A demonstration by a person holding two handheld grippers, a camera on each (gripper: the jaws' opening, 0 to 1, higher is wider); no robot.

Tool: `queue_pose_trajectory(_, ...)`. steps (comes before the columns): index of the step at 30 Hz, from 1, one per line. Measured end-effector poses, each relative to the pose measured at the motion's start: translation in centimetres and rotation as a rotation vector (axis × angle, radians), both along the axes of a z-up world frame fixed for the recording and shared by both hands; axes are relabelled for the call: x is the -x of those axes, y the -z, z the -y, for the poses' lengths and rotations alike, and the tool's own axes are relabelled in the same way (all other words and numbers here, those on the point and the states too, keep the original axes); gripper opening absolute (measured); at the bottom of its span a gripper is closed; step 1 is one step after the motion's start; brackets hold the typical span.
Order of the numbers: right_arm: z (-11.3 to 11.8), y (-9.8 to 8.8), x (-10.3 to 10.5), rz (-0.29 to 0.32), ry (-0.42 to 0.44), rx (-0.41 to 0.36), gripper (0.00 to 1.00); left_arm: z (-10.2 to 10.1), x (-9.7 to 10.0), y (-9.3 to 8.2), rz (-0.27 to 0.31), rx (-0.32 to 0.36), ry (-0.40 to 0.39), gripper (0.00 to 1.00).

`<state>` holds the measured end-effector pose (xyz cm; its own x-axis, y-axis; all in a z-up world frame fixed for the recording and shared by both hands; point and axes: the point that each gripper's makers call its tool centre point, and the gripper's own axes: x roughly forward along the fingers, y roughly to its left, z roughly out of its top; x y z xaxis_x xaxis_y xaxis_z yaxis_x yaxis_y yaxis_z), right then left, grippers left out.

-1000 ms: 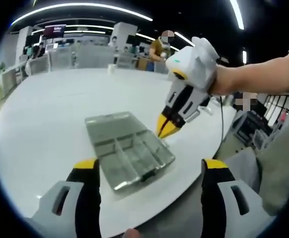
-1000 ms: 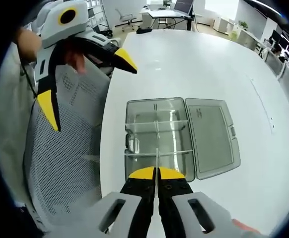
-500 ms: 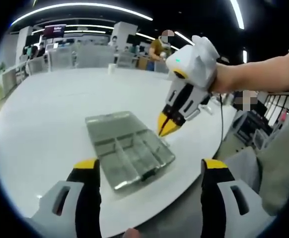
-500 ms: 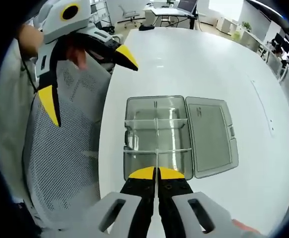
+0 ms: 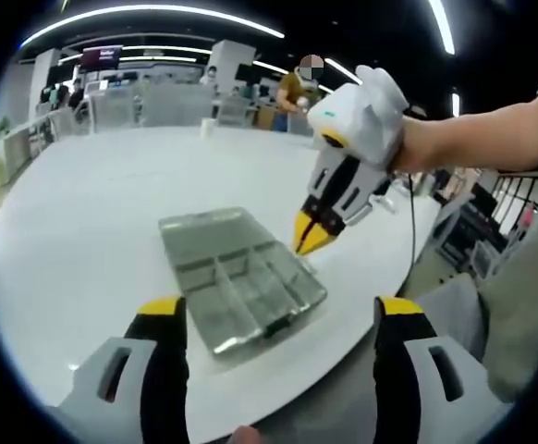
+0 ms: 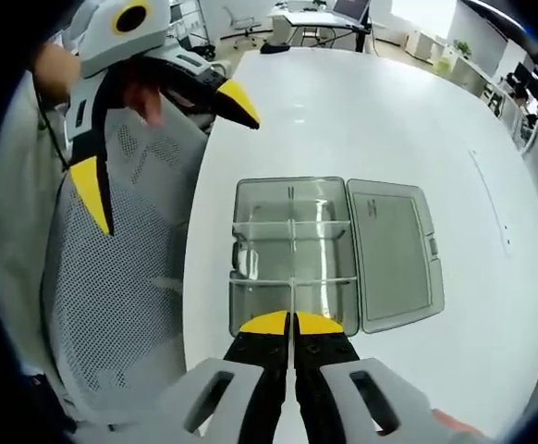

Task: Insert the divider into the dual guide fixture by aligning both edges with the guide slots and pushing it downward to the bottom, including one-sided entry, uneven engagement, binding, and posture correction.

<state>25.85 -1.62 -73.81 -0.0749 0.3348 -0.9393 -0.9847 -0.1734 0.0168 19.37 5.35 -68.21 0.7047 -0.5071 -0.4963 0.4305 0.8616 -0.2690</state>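
A clear plastic box (image 6: 292, 254) with slotted guide walls lies on the white table, its lid (image 6: 394, 250) open flat to the right. In the right gripper view my right gripper (image 6: 292, 319) is shut on a thin clear divider (image 6: 293, 277). The divider shows edge-on and reaches down into the box's middle. The left gripper view shows the same box (image 5: 241, 282) with the right gripper (image 5: 311, 242) at its near-right edge, tips together. My left gripper (image 5: 278, 310) is held wide open short of the box and touches nothing. It also shows as the left gripper (image 6: 163, 143) up and to the left.
The white table (image 5: 93, 194) stretches wide behind the box, and its curved edge runs just in front of it. A grey mesh chair (image 6: 121, 296) stands beside that edge. A person's forearm (image 5: 482, 139) carries the right gripper. Desks and a standing person are far behind.
Hardly anything: the right gripper view has shifted a touch, while the box, the divider and both grippers keep their places.
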Motion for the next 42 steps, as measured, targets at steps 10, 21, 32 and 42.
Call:
queue_pose_trajectory(10, -0.12, -0.01, 0.20, 0.011, -0.020, 0.010, 0.00, 0.11, -0.09, -0.12, 0.001, 0.001, 0.001, 0.80)
queue_pose_trajectory(21, -0.34, 0.16, 0.15, 0.019, -0.035, 0.023, 0.00, -0.01, -0.10, 0.12, 0.000, 0.003, -0.003, 0.80)
queue_pose_trajectory(32, -0.04, 0.11, -0.14, 0.048, -0.055, 0.075, 0.00, -0.03, -0.05, 0.38, -0.004, 0.006, -0.005, 0.80)
queue_pose_trajectory(42, 0.33, 0.14, -0.06, 0.032, -0.044, 0.116, 0.00, 0.15, -0.01, 0.08, 0.001, 0.009, -0.004, 0.80)
